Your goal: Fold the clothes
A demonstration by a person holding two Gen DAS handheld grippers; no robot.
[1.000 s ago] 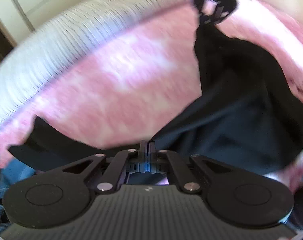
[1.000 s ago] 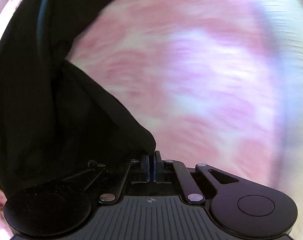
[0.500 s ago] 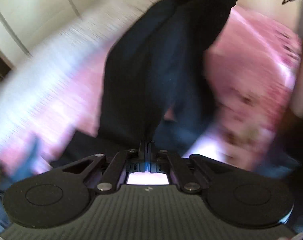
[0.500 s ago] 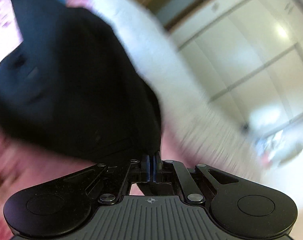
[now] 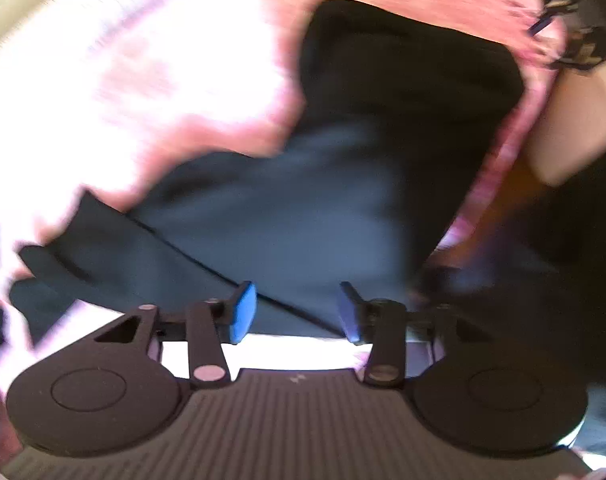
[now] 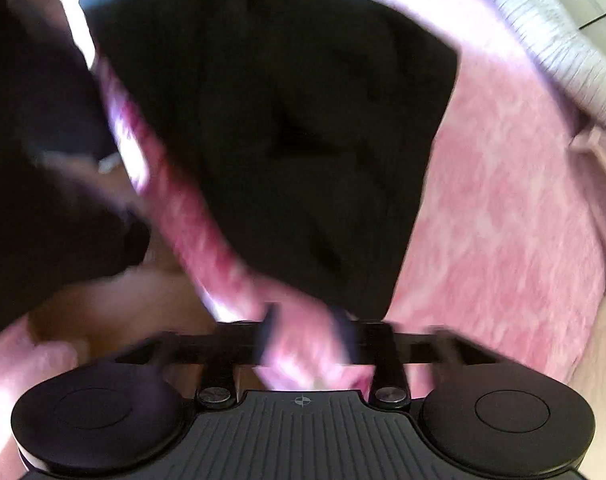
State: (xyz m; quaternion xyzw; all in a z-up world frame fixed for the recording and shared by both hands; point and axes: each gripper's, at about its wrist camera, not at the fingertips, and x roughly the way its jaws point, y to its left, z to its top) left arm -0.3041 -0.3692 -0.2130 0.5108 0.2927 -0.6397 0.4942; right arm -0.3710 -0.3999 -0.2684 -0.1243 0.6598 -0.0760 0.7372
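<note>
A black garment (image 5: pixel 343 168) lies on the pink patterned bedspread (image 5: pixel 163 100), folded over itself, with a sleeve trailing to the lower left. My left gripper (image 5: pixel 293 310) is open, its blue pads apart just at the garment's near edge. In the right wrist view the same black garment (image 6: pixel 303 140) lies on the pink bedspread (image 6: pixel 503 220). My right gripper (image 6: pixel 303 332) is open and empty just short of the garment's near corner. Both views are motion-blurred.
A white ribbed cover (image 6: pixel 563 48) borders the bedspread at the far right. The person's dark clothing (image 6: pixel 35 160) and arm fill the left of the right wrist view. The other gripper (image 5: pixel 583 20) shows at the top right of the left wrist view.
Both grippers were shut on the black garment and held it lifted in the air. Now the garment lies on the bedspread and both grippers have opened and let go.
</note>
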